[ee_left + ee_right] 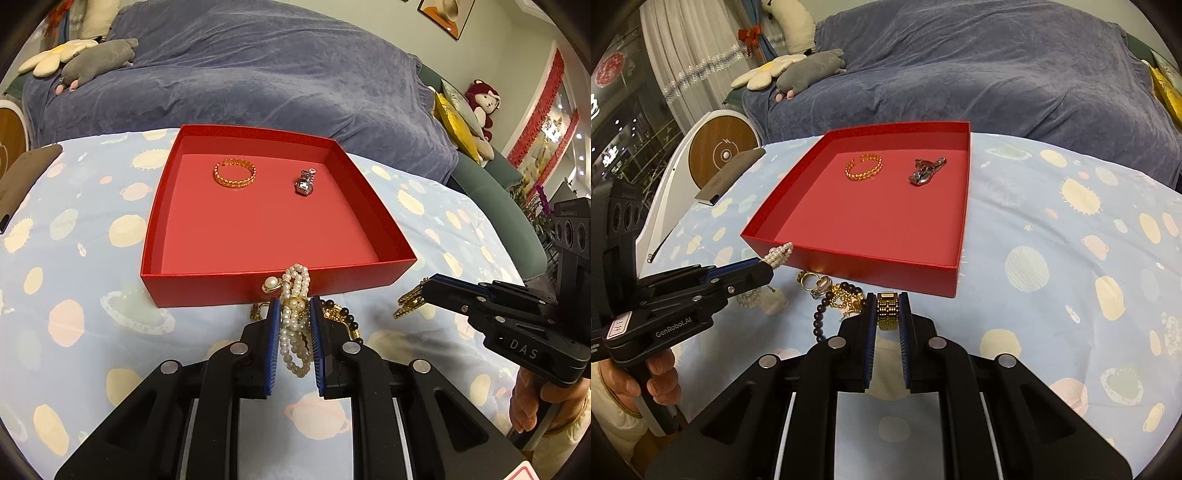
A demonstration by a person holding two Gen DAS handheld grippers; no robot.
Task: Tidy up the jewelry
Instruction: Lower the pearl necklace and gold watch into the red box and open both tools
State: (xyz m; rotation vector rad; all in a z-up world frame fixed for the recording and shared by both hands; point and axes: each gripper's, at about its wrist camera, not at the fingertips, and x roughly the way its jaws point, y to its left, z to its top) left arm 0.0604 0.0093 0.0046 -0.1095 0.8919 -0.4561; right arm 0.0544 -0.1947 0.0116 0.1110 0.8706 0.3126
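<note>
left hand-held gripper [293, 314] pinches pearl bracelet [295, 325], right hand-held gripper [888, 314] pinches gold watch band [887, 312]; dangling loops could be snagged on red box [221, 280] wall.

Behind my work surface, a blue-grey blanket [258, 74] fills the upper frame. On it, upper left, lie a grey plush toy [99, 61] and a flower-shaped cushion [55, 55]. A red plush monkey [484, 103] sits upper right beside yellow cushions [456, 125]. A planet-print cloth [1052, 240] covers the table.

Home living room: blanket-draped sofa [258, 74], plush toys [99, 61], framed picture [443, 14], curtains [683, 55].
</note>
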